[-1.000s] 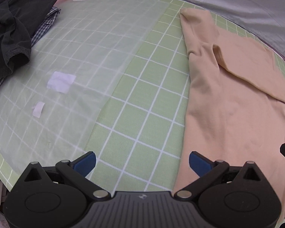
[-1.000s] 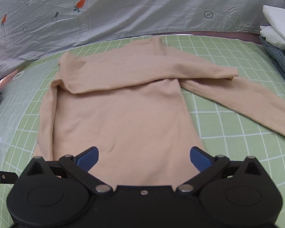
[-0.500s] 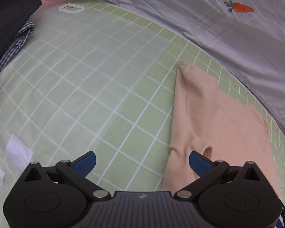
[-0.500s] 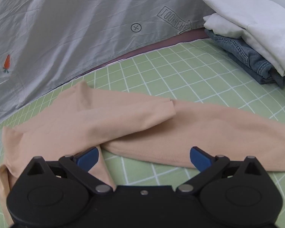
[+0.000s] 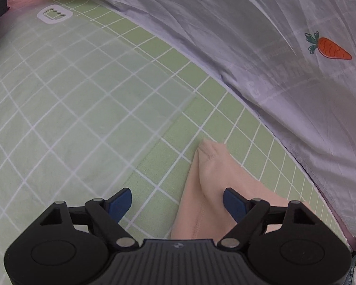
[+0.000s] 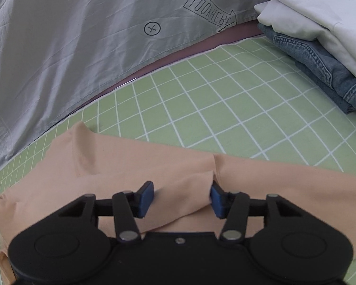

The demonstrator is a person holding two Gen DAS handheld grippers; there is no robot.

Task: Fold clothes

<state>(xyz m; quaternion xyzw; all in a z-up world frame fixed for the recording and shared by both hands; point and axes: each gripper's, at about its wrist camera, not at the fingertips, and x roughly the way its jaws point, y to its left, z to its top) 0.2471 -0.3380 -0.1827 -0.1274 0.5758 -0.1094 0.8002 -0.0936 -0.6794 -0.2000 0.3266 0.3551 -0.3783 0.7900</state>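
A peach long-sleeved top [image 6: 121,166] lies flat on the green checked mat [image 6: 225,109]. One sleeve is folded across the chest; the other sleeve [image 6: 296,190] stretches out to the right. My right gripper [image 6: 181,198] is partly closed, its blue pads on either side of the folded sleeve's cuff end, pressing the fabric. My left gripper [image 5: 178,203] is open over the top's corner [image 5: 211,166], with the cloth edge lying between the pads; neither pad grips it.
A grey printed sheet [image 5: 249,47] rises behind the mat, also in the right wrist view [image 6: 83,35]. A stack of folded jeans [image 6: 320,59] and white cloth [image 6: 308,7] sits at the far right. A translucent film [image 5: 59,95] covers the mat's left part.
Both grippers have moved forward towards the top's upper part. The right gripper has narrowed around the folded sleeve's cuff. The left gripper has stayed open and now straddles the top's corner.
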